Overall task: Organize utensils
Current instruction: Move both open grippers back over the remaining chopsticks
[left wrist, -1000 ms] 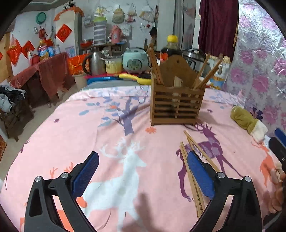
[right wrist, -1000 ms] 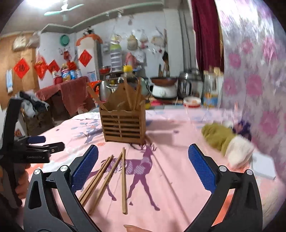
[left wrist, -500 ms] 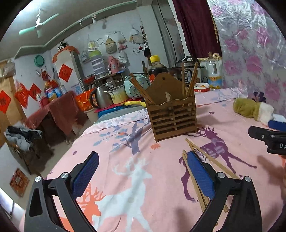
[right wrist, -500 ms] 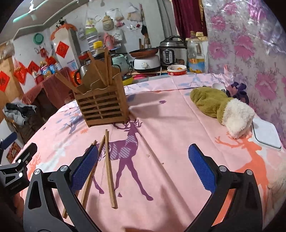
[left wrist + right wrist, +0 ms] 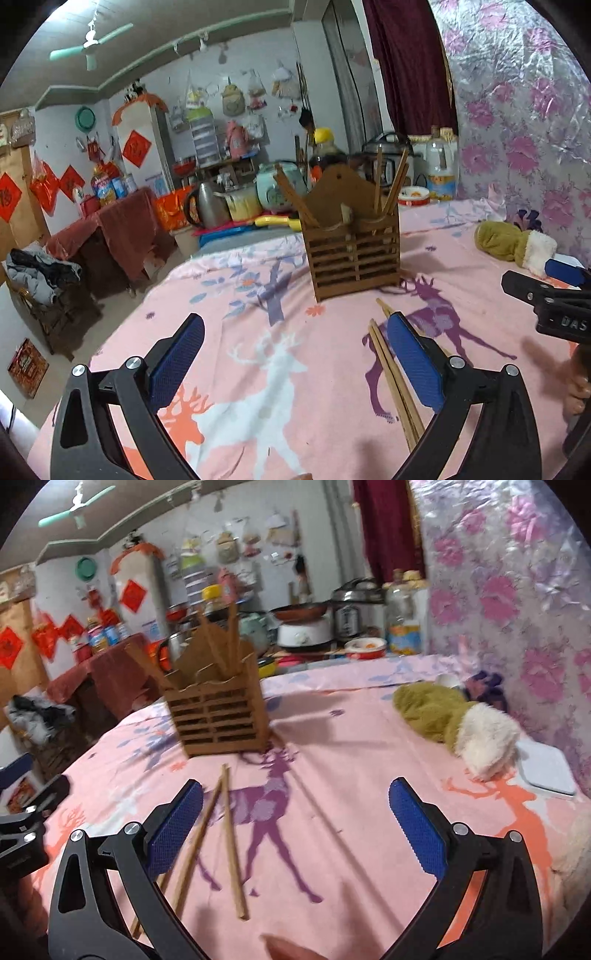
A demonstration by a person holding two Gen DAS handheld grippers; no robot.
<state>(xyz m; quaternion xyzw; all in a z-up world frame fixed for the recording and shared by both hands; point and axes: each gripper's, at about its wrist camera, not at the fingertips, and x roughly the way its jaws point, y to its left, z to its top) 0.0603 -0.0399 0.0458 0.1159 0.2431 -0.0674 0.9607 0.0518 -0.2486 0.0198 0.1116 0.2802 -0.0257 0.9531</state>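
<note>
**Wooden chopsticks lay nearer the right gripper**

Left wrist view: Wooden chopsticks (image 5: 393,373) lay on the pink cloth (image 5: 258,332) at about 4 o'clock from the midpoint of the left gripper (image 5: 293,360), partly hidden behind its right-hand pad. Their long axis ran from 5 o'clock up toward 11, pointing roughly at the holder (image 5: 354,254), which stood at 12 o'clock with several sticks already upright in it. The left jaws stood wide apart with nothing between them. The other tool showed at 3 o'clock, at the frame edge.

Right wrist view: The loose chopsticks (image 5: 231,842) sat at 9 to 10 o'clock from the midpoint of the right gripper (image 5: 295,823), one stick lying inside the open span, the others crossing beside and under the left-hand pad. Their axis ran nearly along the fingers, tips toward the holder (image 5: 221,716) at 11 o'clock. These jaws too were spread wide and empty.

Judged from both views, the right gripper seemed better placed; a small shift toward 9 o'clock, with a turn so the pads close across the sticks, looked likely to be needed.
</note>
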